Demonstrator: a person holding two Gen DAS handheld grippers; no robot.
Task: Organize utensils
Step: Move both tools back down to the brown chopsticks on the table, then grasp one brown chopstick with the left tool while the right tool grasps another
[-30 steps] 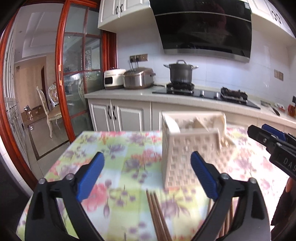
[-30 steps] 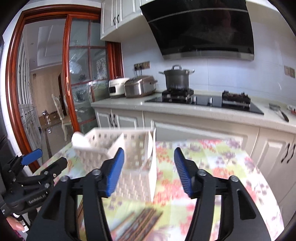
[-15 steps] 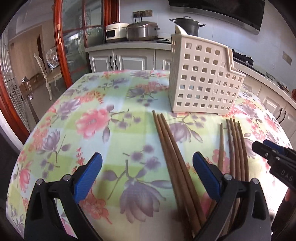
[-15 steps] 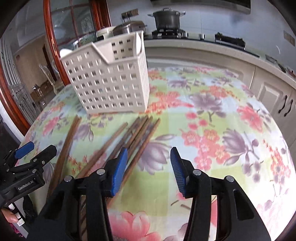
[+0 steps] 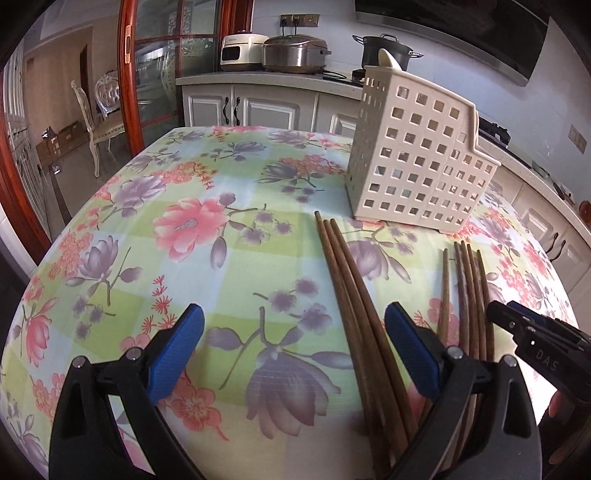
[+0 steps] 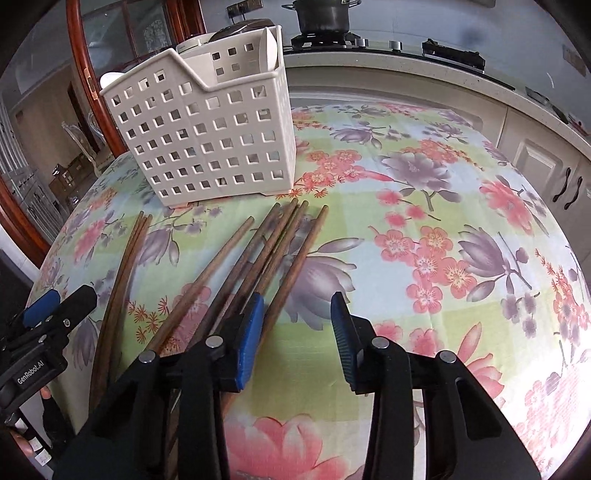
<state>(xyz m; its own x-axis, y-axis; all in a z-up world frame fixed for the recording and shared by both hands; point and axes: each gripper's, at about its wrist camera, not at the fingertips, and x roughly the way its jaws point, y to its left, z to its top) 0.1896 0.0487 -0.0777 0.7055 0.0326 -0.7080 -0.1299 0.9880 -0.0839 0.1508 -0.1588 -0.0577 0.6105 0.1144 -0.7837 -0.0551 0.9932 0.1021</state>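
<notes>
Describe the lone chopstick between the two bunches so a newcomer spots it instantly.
Start at the white holed basket on the flowered tablecloth. In front of it lie brown chopsticks: a tight bunch on the left, a fanned bunch on the right. The single chopstick lies alone in the gap between them, touching neither near its tip.

Chopsticks (image 5: 360, 317): near ends hidden under left gripper's (image 5: 293, 345) right finger and cut by bottom edge. Basket (image 6: 207, 136) contents mostly hidden by its walls. Pot (image 6: 323, 14) cut by top edge.
</notes>
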